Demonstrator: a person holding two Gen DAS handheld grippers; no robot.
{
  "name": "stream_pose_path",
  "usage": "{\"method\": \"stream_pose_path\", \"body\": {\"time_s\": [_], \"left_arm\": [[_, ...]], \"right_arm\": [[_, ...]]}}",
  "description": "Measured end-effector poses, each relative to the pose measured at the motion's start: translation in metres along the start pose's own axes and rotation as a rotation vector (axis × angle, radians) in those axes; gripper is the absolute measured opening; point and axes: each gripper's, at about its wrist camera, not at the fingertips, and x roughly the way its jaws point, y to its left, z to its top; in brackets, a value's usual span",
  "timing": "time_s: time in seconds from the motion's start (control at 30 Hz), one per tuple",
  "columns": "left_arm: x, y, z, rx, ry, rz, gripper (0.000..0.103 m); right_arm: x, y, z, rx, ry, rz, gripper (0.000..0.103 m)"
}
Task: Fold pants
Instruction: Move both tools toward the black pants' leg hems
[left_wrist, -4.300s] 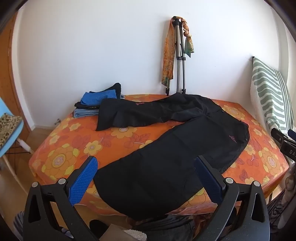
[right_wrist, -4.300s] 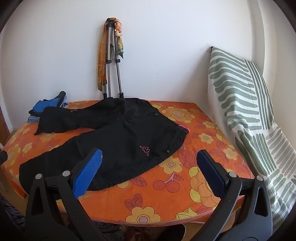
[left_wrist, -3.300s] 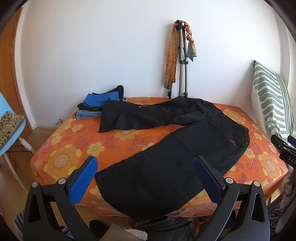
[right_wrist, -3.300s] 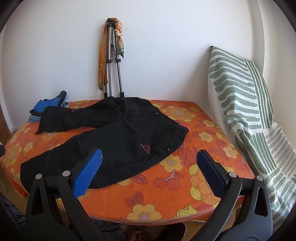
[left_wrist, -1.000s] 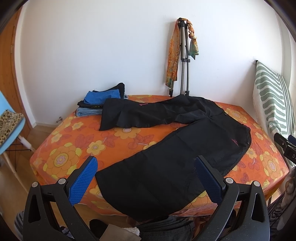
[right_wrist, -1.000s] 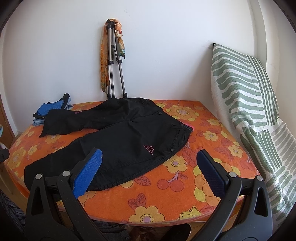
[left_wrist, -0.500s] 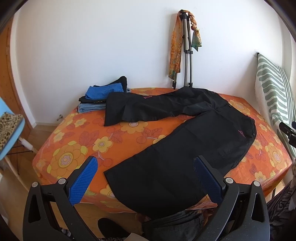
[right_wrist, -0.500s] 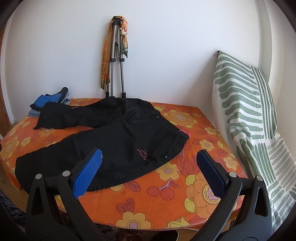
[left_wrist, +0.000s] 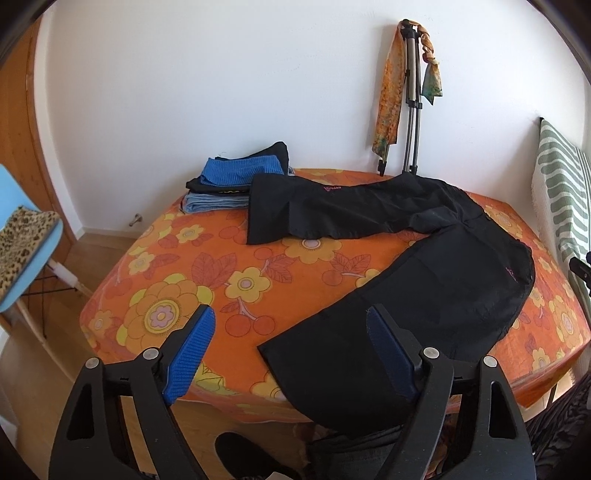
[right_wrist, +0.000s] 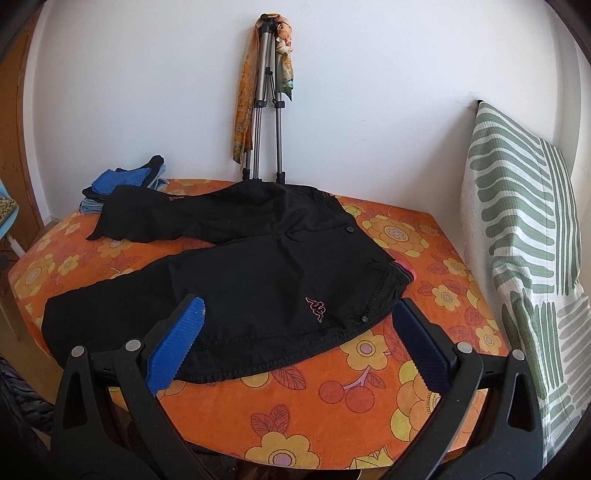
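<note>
Both our tongs gape wide and hold nothing: the left gripper (left_wrist: 288, 332) hovers over the near leg's cuff at 6 o'clock, the right gripper (right_wrist: 295, 317) near the waistband, ready to pinch each end. The black pants (right_wrist: 258, 266) lie splayed flat on the floral bed (right_wrist: 369, 417), legs running toward 9 o'clock. Since half a second ago, we've closed in and lower.

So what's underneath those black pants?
The black pants lie spread on an orange flowered cloth. The far leg's hem overlaps a pile of folded clothes. What the cloth covers cannot be seen.
</note>
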Motion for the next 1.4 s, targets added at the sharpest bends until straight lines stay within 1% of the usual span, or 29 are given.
{"method": "stream_pose_path", "body": {"time_s": [0.07, 0.13, 0.27, 0.37, 0.5, 0.53, 0.57, 0.63, 0.83, 0.9, 0.97, 1.17, 1.23, 1.33, 1.4], "left_arm": [[0.006, 0.005, 0.001, -0.003, 0.013, -0.006, 0.075], [0.012, 0.01, 0.003, -0.01, 0.024, -0.015, 0.073], [0.024, 0.02, 0.011, -0.037, 0.038, -0.035, 0.066], [0.032, 0.026, 0.019, -0.045, 0.038, -0.034, 0.062], [0.045, 0.034, 0.031, -0.051, 0.04, -0.031, 0.06], [0.049, 0.037, 0.035, -0.057, 0.042, -0.032, 0.059], [0.054, 0.04, 0.039, -0.064, 0.044, -0.034, 0.058], [0.062, 0.046, 0.048, -0.073, 0.044, -0.027, 0.054], [0.079, 0.058, 0.072, -0.081, 0.031, -0.013, 0.054], [0.084, 0.061, 0.077, -0.083, 0.036, -0.016, 0.053], [0.089, 0.063, 0.079, -0.079, 0.042, -0.013, 0.047], [0.098, 0.07, 0.074, -0.082, 0.053, -0.025, 0.037], [0.1, 0.072, 0.072, -0.089, 0.056, -0.031, 0.036], [0.106, 0.073, 0.069, -0.095, 0.068, -0.04, 0.032], [0.108, 0.072, 0.067, -0.098, 0.074, -0.046, 0.032]], "right_arm": [[0.007, 0.005, 0.002, 0.001, 0.016, 0.035, 0.097], [0.013, 0.01, 0.004, -0.004, 0.025, 0.06, 0.095], [0.023, 0.018, 0.014, -0.029, 0.018, 0.071, 0.09], [0.033, 0.017, 0.025, -0.021, 0.019, 0.088, 0.089], [0.048, 0.01, 0.038, 0.009, 0.026, 0.097, 0.089], [0.053, 0.008, 0.042, 0.015, 0.029, 0.1, 0.087], [0.057, 0.006, 0.046, 0.018, 0.034, 0.103, 0.082], [0.067, 0.002, 0.054, 0.025, 0.048, 0.109, 0.079], [0.089, -0.014, 0.077, 0.07, 0.054, 0.11, 0.079], [0.095, -0.019, 0.079, 0.088, 0.071, 0.122, 0.079], [0.1, -0.025, 0.076, 0.115, 0.107, 0.132, 0.079], [0.098, -0.035, 0.043, 0.179, 0.2, 0.165, 0.079], [0.092, -0.033, 0.029, 0.173, 0.226, 0.173, 0.078], [0.081, -0.023, 0.009, 0.153, 0.257, 0.21, 0.071], [0.073, -0.011, -0.005, 0.119, 0.271, 0.241, 0.069]]}}
